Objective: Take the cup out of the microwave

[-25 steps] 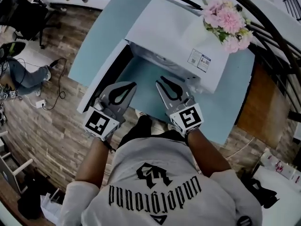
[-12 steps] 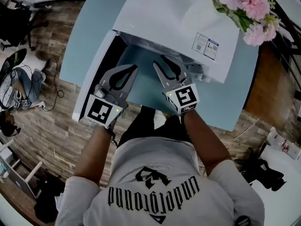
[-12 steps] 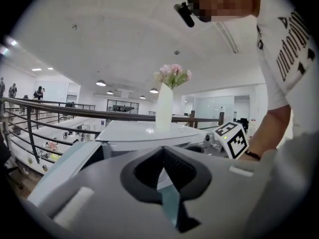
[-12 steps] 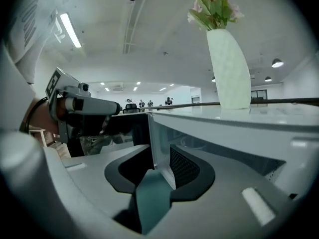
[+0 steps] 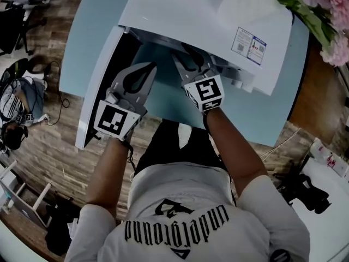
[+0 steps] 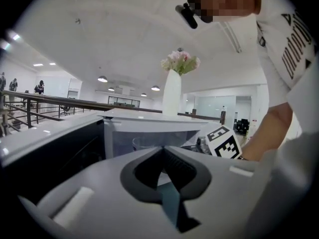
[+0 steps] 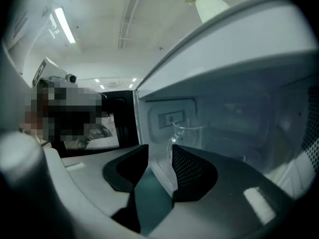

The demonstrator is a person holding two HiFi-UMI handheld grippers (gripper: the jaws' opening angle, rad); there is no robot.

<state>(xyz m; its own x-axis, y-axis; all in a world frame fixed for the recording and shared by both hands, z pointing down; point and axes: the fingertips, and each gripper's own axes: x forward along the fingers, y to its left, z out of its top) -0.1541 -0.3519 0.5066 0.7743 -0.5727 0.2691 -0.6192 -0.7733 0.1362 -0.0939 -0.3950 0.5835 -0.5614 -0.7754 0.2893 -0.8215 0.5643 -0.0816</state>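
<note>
A white microwave [image 5: 207, 10] stands on the light-blue table [image 5: 82, 42], its door [image 5: 101, 86] swung open to the left. Inside it stands a clear glass cup [image 7: 192, 132] with a handle, seen faintly in the left gripper view too as the cup [image 6: 143, 142]. My right gripper [image 7: 155, 151] points into the cavity, just short of the cup. Its jaws have just been opening and stand apart with nothing between them. In the head view the right gripper [image 5: 188, 59] reaches under the microwave's top edge. My left gripper [image 5: 150, 67] hangs in front of the opening beside the door, shut and empty [image 6: 162, 151].
A white vase [image 6: 172, 91] of pink flowers [image 5: 327, 10] stands behind the microwave at the right. The open door bounds the left side. Wooden floor lies around the table, with a seated person [image 5: 16, 108] and cables at far left.
Both grippers have moved forward and down toward the microwave's opening. The right gripper's tips have gone under the top edge, and its jaws have spread. The left jaws stay together.
</note>
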